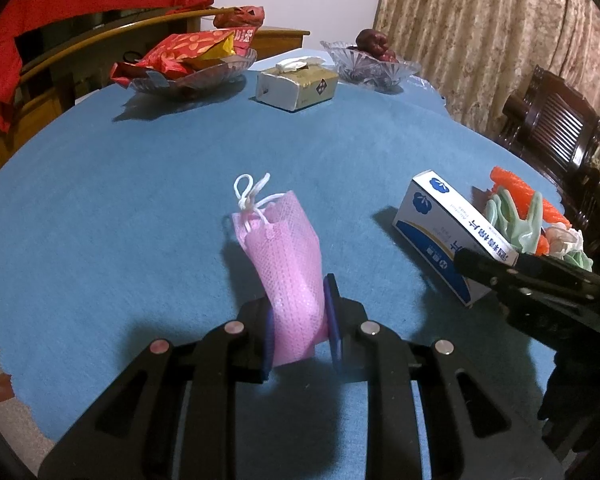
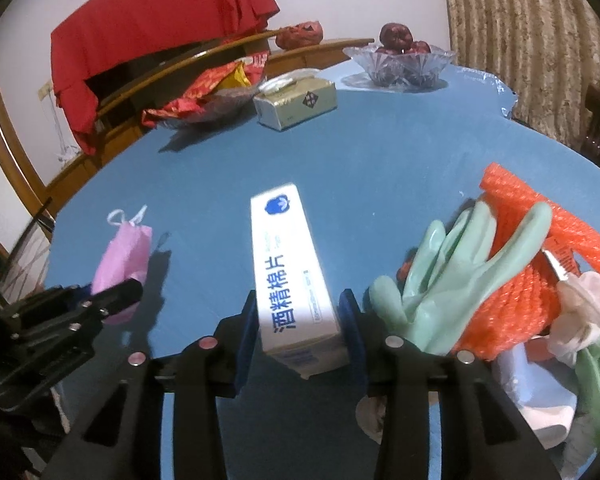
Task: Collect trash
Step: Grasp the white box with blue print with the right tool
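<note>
My left gripper (image 1: 300, 320) is shut on a pink mesh pouch (image 1: 288, 264) with a white drawstring; the pouch stands up between the blue pads over the blue table. It also shows in the right wrist view (image 2: 122, 256), with the left gripper (image 2: 112, 300) on it. My right gripper (image 2: 302, 332) is shut on a white and blue box of alcohol pads (image 2: 290, 276), also seen in the left wrist view (image 1: 448, 232). To its right lies a pile of trash: a green rubber glove (image 2: 452, 280), orange foam netting (image 2: 536, 240) and white crumpled paper (image 2: 580, 312).
At the table's far side stand a glass dish of red snack packets (image 1: 188, 64), a tissue box (image 1: 296, 84) and a glass bowl of red dates (image 1: 372, 60). A dark wooden chair (image 1: 556, 120) stands at the right. A wooden bench lies behind the table.
</note>
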A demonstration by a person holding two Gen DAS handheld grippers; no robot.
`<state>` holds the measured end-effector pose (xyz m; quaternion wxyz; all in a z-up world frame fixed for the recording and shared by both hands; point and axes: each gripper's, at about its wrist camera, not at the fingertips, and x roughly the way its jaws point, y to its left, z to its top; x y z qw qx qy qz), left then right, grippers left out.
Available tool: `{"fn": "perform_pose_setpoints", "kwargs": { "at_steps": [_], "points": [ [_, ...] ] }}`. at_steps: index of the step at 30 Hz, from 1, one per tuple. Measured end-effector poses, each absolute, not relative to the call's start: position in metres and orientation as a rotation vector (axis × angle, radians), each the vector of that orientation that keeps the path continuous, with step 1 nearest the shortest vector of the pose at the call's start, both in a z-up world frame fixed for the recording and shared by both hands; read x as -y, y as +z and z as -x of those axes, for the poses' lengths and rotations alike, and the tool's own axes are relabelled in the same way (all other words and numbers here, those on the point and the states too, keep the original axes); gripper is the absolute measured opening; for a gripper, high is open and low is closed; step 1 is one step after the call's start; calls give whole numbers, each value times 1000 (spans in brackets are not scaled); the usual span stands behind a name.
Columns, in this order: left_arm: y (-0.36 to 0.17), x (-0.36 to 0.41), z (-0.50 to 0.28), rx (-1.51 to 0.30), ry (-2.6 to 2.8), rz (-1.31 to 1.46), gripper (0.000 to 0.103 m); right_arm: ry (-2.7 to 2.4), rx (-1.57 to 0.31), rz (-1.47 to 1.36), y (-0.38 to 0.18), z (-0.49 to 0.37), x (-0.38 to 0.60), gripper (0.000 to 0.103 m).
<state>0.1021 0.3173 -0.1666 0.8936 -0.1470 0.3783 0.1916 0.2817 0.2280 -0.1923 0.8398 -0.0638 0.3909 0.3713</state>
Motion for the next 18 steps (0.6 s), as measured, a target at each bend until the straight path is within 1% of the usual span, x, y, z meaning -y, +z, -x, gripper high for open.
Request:
{"fn": "perform_pose_setpoints", "kwargs": {
  "at_steps": [4, 9, 14, 18],
  "points": [
    [-168, -317, -102, -789, 397, 304, 21, 777, -834, 143, -197, -285, -232, 41],
    [-168, -317, -102, -790, 398, 304, 21, 791, -834, 134, -194, -285, -231, 35],
    [-163, -315, -102, -785, 395, 298, 21, 812, -815, 99, -182, -279, -223, 30],
    [-156, -309, -102, -772, 384, 292, 21, 823, -791, 64, -167, -274, -214, 30]
  ]
}}
